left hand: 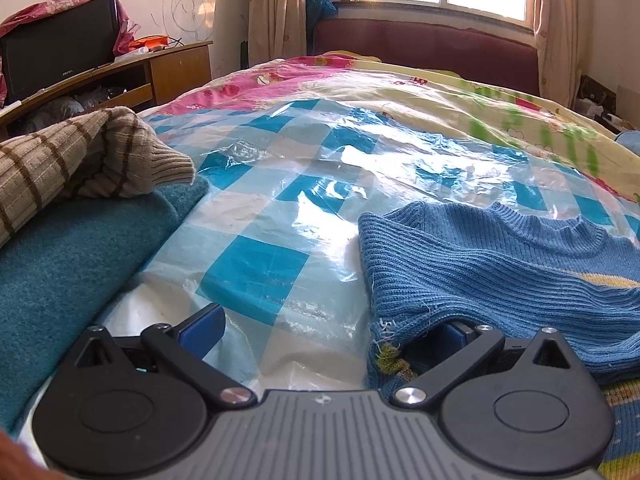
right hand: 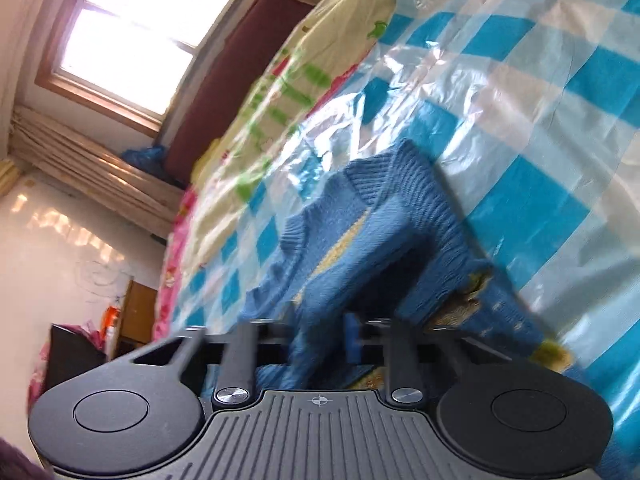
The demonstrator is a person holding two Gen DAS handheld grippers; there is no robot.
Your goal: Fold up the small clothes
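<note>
A blue ribbed knit sweater (left hand: 500, 264) with a yellow stripe lies on the checked bed cover at the right of the left wrist view. My left gripper (left hand: 328, 328) is open wide and low over the cover. Its left pad (left hand: 200, 328) is bare, and its right finger is tucked under the sweater's frayed near edge. In the tilted, blurred right wrist view, part of the sweater (right hand: 360, 232) is lifted into a fold. My right gripper (right hand: 324, 340) has its fingers close together with blue knit fabric pinched between them.
A brown-striped beige sweater (left hand: 80, 160) lies on a teal folded cloth (left hand: 72, 272) at the left. Clear plastic sheet (left hand: 280, 208) covers the blue-and-white checked bedding. A television (left hand: 60, 52) on a wooden cabinet stands far left, and a maroon headboard (left hand: 424, 48) is under the window.
</note>
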